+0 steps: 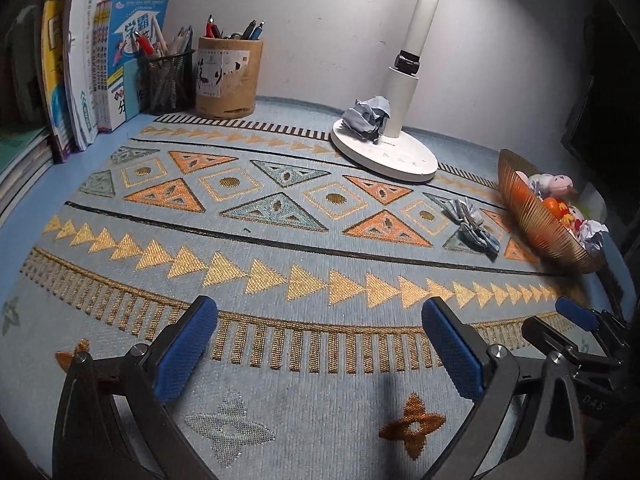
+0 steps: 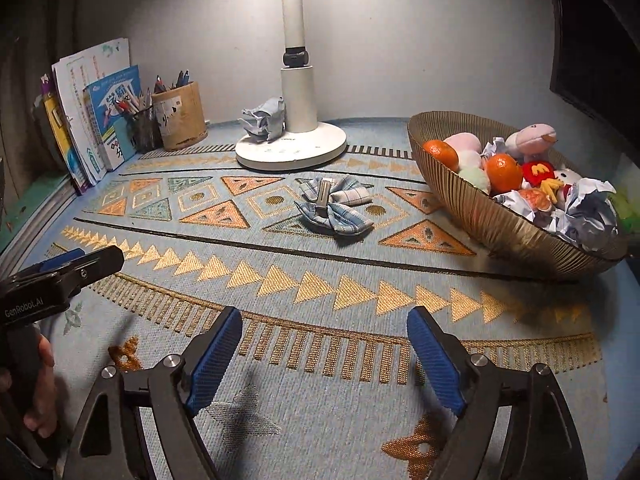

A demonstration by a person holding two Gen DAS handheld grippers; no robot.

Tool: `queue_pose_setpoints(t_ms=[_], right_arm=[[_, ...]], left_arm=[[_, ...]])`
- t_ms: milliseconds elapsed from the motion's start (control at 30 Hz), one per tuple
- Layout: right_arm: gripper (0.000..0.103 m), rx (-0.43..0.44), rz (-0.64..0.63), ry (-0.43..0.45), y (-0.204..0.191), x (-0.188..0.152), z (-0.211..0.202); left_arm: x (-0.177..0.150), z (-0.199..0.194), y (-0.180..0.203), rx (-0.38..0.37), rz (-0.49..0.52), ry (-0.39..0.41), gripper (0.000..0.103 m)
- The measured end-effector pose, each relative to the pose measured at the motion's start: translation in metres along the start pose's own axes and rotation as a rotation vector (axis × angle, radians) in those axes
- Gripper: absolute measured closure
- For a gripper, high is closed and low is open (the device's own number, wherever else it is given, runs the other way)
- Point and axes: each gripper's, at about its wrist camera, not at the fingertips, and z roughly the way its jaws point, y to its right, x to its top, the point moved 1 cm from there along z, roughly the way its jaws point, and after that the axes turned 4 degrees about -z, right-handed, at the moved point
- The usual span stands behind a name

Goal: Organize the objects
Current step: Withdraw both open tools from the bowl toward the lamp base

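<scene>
Loose on the patterned cloth: plaid hair bow [image 2: 335, 204] with metal clip uppermost, lying just in front of the lamp base [image 2: 291, 148] and beside the near rim of the ribbed bowl [image 2: 472, 208]. Second loose item, a crumpled blue-grey cloth [image 2: 264, 118], resting on the lamp base itself, against the white column. Judged the two things yet to be tidied, most likely into the bowl.

Bowl already heaped: oranges [image 2: 502, 168], plush toys [image 2: 530, 136], wads of crumpled paper [image 2: 592, 212] piled to the rim.

Left hand-held gripper [image 1: 320, 348] released, jaws wide apart, nothing between them; right hand-held gripper [image 2: 325, 354] likewise released and empty. Both well short of the lamp base, over bare cloth near the front of the bench [image 1: 24, 240].

Risks noted:
- Bow flat and soft; jaws closing low could pinch the cloth with it and drag it, shifting lamp and bowl.
- Grip on the slick metal clip alone liable to slip.
- Reach for the crumpled cloth could knock the lamp column; tall and narrow, so tipping possible.
- Added items may roll oranges or paper over the bowl's low rim.
- Two hand-held grippers side by side; collision possible if both go for the bow.
</scene>
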Motion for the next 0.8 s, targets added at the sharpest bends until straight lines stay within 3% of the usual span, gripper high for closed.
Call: queue_pose_setpoints(t_ms=[300,467,700,800], right_arm=[[0.016,-0.022,0.021,-0.04,0.003,0.001,0.003],[0.016,0.099,0.159,-0.042,0.011,0.022,-0.009],[0.019,0.008,0.132,-0.051,0.002,0.069,0.023],[0.034,0.019,0.144,-0.04,0.001,0.08,0.044]], left_arm=[[-0.001,-0.002,0.001,-0.003,0.001,0.008,0.001],[0.007,0.0,0.008,-0.04,0.032,-0.022,0.001],[0.093,0.017,0.031,-0.084,0.098,0.038,0.001],[0.124,0.051,0.042,-0.085,0.136,0.05,0.001]])
